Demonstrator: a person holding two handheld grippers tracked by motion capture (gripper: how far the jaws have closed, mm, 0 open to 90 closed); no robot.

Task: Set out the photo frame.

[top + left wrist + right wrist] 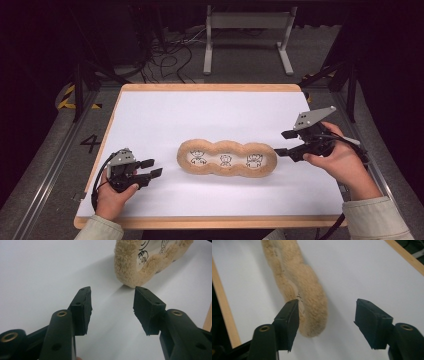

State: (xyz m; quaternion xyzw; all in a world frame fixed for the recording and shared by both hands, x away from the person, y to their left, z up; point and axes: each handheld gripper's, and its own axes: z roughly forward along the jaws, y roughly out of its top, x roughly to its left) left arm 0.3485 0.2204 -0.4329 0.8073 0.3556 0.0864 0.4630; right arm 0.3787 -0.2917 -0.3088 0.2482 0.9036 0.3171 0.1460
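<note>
A tan fuzzy three-lobed frame (227, 159) with three small cartoon drawings in its windows lies flat in the middle of the white table top (200, 115). My left gripper (154, 167) rests low near the table's front left, open and empty, pointing at the frame's left end (130, 267) a short way off. My right gripper (281, 143) is open at the frame's right end. In the right gripper view that fuzzy end (312, 297) reaches in between the jaws, close beside the left pad (289, 322), while the right pad (372, 322) stands well clear of it.
The white top has a wooden rim (210, 221). Beyond the far edge stand a grey metal stand (247, 22) and loose cables (167, 57) on the floor. Yellow-black tape (67, 97) marks the floor at left.
</note>
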